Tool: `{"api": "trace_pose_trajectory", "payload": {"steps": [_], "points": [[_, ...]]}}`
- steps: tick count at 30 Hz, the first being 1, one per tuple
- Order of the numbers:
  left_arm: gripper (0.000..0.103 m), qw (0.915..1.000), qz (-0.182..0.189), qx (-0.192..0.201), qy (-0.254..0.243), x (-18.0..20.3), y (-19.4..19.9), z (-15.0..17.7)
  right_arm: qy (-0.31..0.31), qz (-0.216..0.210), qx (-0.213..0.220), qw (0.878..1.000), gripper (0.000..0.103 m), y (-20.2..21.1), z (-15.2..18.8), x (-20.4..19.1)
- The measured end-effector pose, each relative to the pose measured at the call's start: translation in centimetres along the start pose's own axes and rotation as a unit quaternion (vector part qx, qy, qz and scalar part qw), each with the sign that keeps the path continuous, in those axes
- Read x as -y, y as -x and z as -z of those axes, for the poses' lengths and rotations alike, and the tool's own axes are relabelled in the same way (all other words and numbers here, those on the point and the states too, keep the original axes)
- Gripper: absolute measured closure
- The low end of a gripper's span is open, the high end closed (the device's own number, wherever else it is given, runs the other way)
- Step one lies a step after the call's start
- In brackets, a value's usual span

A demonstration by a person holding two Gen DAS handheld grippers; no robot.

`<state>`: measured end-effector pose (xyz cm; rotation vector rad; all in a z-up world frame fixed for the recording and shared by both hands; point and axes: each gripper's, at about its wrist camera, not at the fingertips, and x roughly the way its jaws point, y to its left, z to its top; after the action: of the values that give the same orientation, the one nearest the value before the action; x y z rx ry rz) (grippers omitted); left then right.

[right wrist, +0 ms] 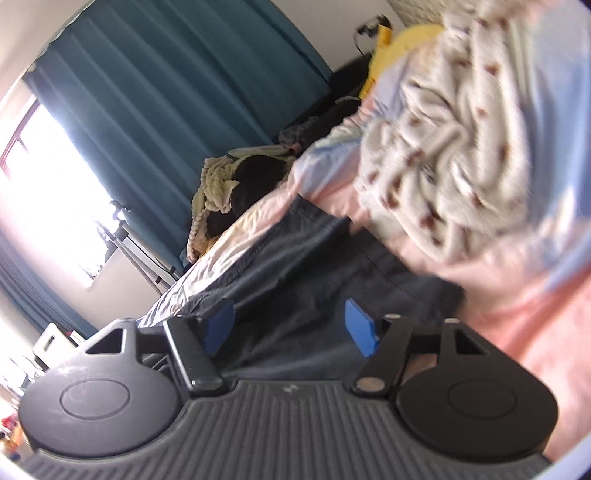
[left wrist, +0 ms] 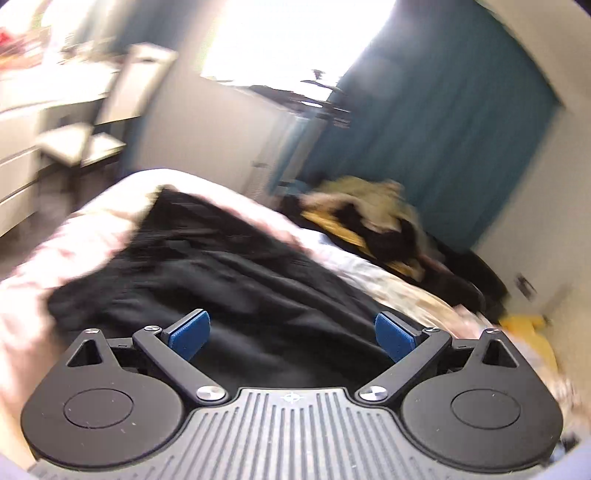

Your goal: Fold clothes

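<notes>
The left gripper [left wrist: 291,334] is hovering with its blue pads spread wide, gripping nothing, just above a black garment [left wrist: 207,266] that is lying spread on the pink bedcover [left wrist: 85,225]. The right gripper [right wrist: 291,328] is likewise gaping over the same dark cloth. Farther back, a heap of clothes [left wrist: 373,206] is sitting before a teal curtain [left wrist: 443,140].

Bright sun pours through the window [left wrist: 291,33] and washes it out white. Both pictures look smeared and blurry, and the room bends round at the edges.
</notes>
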<state>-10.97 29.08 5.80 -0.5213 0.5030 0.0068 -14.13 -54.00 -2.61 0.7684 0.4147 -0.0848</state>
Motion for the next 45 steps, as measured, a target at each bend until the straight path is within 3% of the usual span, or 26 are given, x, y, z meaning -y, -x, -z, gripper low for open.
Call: {"api": "trace_pose_trajectory", "payload": {"steps": [3,5,8,14,17,22,27,29,30,32,33,34,37,38,45], "points": [[0.003,0.9957,-0.060,-0.021,0.068,-5.7,0.6,-0.4,-0.025,0.003,-0.009,1.000,0.016,0.4,0.7,1.3],[0.003,0.9896,-0.061,-0.041,0.123,-9.0,0.3,0.1,-0.042,0.005,-0.014,0.999,0.014,0.7,1.2,2.2],[0.003,0.9780,-0.037,-0.072,0.192,-12.0,-1.2,1.5,-0.070,0.007,-0.027,0.997,0.014,0.3,1.6,3.5],[0.004,0.9480,0.025,-0.083,0.306,-15.0,-5.0,3.1,-0.118,0.027,-0.035,0.992,0.014,-1.1,2.1,4.7],[0.005,0.9470,0.045,-0.089,0.305,-15.1,-6.7,3.0,-0.138,0.037,-0.037,0.989,0.014,-1.7,2.4,5.2],[0.029,0.9477,0.053,-0.090,0.301,-15.0,-8.7,2.6,-0.172,0.053,-0.039,0.983,0.016,-2.8,2.9,5.9],[0.032,0.9499,0.047,-0.113,0.288,-15.0,-10.6,2.4,-0.175,0.032,-0.041,0.983,0.022,-4.7,2.0,6.2],[0.031,0.9478,0.034,-0.126,0.291,-15.0,-11.4,2.4,-0.168,0.043,-0.039,0.984,0.023,-5.6,2.0,6.0],[0.030,0.9474,0.027,-0.132,0.291,-14.9,-11.7,2.4,-0.164,0.048,-0.038,0.984,0.028,-6.1,2.0,5.9],[0.031,0.9511,0.012,-0.137,0.276,-14.3,-12.0,2.0,-0.162,0.078,-0.036,0.983,0.049,-6.8,2.1,5.7],[0.040,0.9544,-0.002,-0.134,0.266,-13.8,-11.9,1.7,-0.162,0.100,-0.035,0.981,0.065,-7.1,2.2,5.6],[0.066,0.9575,-0.016,-0.132,0.256,-13.3,-11.7,1.4,-0.161,0.119,-0.033,0.979,0.077,-7.4,2.2,5.5],[0.090,0.9626,-0.033,-0.110,0.246,-12.5,-10.5,0.3,-0.143,0.132,-0.011,0.981,0.094,-7.0,1.7,4.3],[0.091,0.9632,-0.032,-0.100,0.247,-12.4,-10.0,0.0,-0.137,0.135,-0.003,0.981,0.098,-6.8,1.5,3.8],[0.094,0.9550,-0.019,-0.009,0.296,-10.9,-3.4,-2.5,-0.096,0.087,0.067,0.989,0.099,-2.3,-2.0,-0.9]]}}
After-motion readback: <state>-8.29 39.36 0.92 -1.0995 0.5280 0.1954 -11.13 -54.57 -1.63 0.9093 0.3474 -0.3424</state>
